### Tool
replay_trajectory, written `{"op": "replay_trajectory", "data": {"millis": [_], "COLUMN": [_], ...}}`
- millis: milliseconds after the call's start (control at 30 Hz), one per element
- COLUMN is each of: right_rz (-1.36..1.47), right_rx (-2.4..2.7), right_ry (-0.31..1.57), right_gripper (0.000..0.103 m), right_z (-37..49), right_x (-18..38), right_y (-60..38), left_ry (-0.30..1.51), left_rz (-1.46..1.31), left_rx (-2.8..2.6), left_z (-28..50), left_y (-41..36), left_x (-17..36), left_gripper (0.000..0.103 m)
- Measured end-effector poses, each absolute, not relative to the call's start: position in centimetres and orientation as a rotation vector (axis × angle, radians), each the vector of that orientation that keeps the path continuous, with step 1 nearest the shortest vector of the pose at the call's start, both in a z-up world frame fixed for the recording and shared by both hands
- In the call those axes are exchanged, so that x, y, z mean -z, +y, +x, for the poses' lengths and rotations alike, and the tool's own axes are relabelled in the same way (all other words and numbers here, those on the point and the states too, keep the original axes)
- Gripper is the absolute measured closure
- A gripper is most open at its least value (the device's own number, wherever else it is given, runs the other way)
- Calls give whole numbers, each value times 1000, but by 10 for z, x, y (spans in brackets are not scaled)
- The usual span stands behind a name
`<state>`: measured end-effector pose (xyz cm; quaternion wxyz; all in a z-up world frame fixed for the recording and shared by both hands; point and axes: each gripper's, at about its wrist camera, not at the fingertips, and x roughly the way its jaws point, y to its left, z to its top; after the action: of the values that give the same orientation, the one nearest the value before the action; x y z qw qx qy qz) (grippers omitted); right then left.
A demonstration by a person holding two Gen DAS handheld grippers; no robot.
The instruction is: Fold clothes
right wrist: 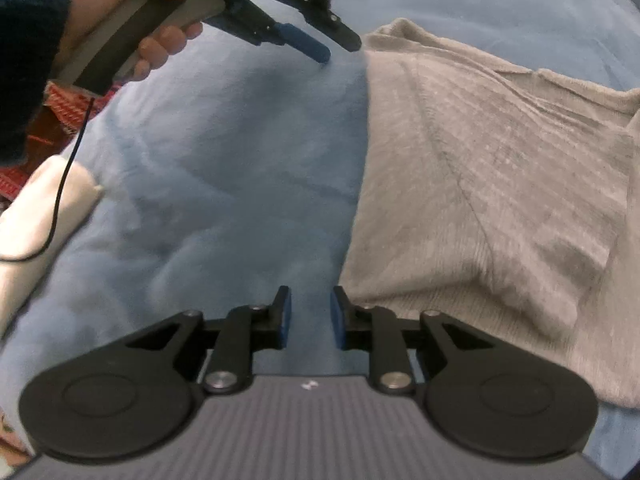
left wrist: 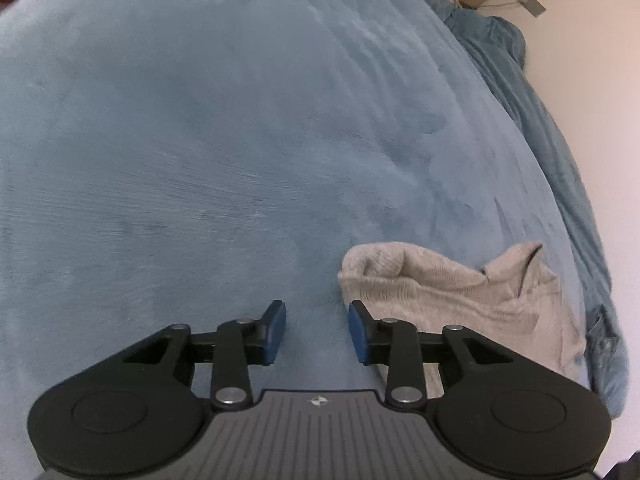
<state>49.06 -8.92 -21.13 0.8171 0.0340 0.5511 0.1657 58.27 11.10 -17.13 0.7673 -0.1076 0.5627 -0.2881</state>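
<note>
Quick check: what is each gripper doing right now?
Left gripper: open, holding nothing, beside the grey garment.
Right gripper: open, holding nothing, at the garment's edge.

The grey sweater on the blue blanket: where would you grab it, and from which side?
Probably the grey sweater by its straight left edge, coming from the bare blue blanket side. That edge lies flat and unobstructed, and both the left gripper and right gripper hover open right beside it.

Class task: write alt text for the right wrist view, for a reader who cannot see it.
A grey knitted garment lies spread on a blue blanket, filling the right side. The right gripper hovers open by its near edge with nothing between the jaws, while a hand holds the left gripper near the far corner.
</note>
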Motion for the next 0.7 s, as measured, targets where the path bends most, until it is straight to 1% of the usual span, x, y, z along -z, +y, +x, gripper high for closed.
{"op": "replay_trajectory", "data": {"millis": [67,100,133,267,467,567,700], "right_rz": [64,63,62,56,44,56,78], "right_rx": [-362,-366,-369,-347,-276,-259,-262], "right_ry": [1171,1171,1170,1176,1188,1178,1160], "right_gripper": [80,80,80,80,80,80,80], "right_z": [482,479,475,458,442,436,431], "right_x": [207,205,203,200,194,188,182], "right_y": [-95,-98,-102,-123,-159,-173,-182], "left_ry": [1199,1190,1175,1074,1099,1116,1104], "left_rz": [-197,-174,-139,20,200,165,100], "left_rx": [681,709,735,785,766,704,675], "left_z": [571,565,558,542,536,539,536], "left_y": [108,103,95,53,33,47,59], "left_x": [158,152,146,137,180,189,174], "left_gripper": [82,95,97,97,98,99,99]}}
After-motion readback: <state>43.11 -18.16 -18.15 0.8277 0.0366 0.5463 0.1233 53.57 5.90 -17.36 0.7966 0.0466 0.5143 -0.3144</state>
